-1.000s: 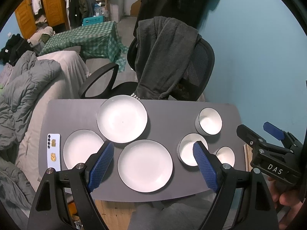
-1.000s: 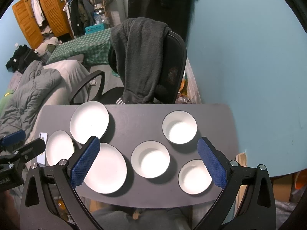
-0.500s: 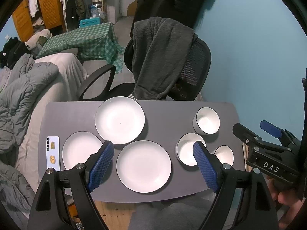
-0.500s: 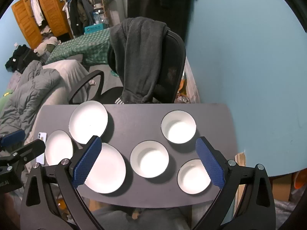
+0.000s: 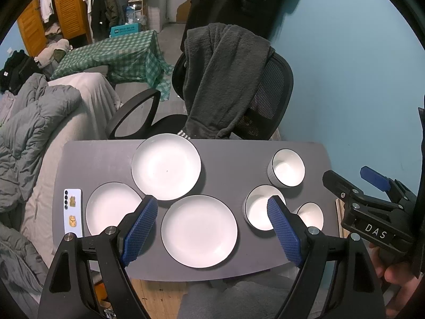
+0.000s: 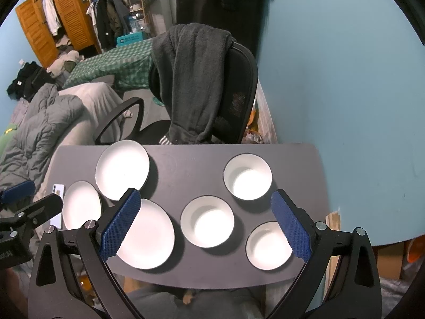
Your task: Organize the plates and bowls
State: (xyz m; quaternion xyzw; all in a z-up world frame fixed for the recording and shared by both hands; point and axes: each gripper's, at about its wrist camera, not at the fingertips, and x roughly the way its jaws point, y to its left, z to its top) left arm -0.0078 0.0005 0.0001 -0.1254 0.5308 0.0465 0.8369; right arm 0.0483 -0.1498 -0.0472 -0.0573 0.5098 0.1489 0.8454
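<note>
Left wrist view: left claw (image 5: 212, 230) wide, empty, above the surface (image 5: 228, 164). Three plates (image 5: 199, 230) left, three bowls (image 6: 207, 224) right, all separate; no stacking done. Right claw (image 6: 204, 222) wide, empty. Only the left view shows the whole phone (image 5: 72, 211).

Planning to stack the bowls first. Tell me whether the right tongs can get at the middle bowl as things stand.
Probably yes. The right tongs hang open above the middle bowl, which sits apart from its neighbours with bare table around it, and nothing lies between.
</note>
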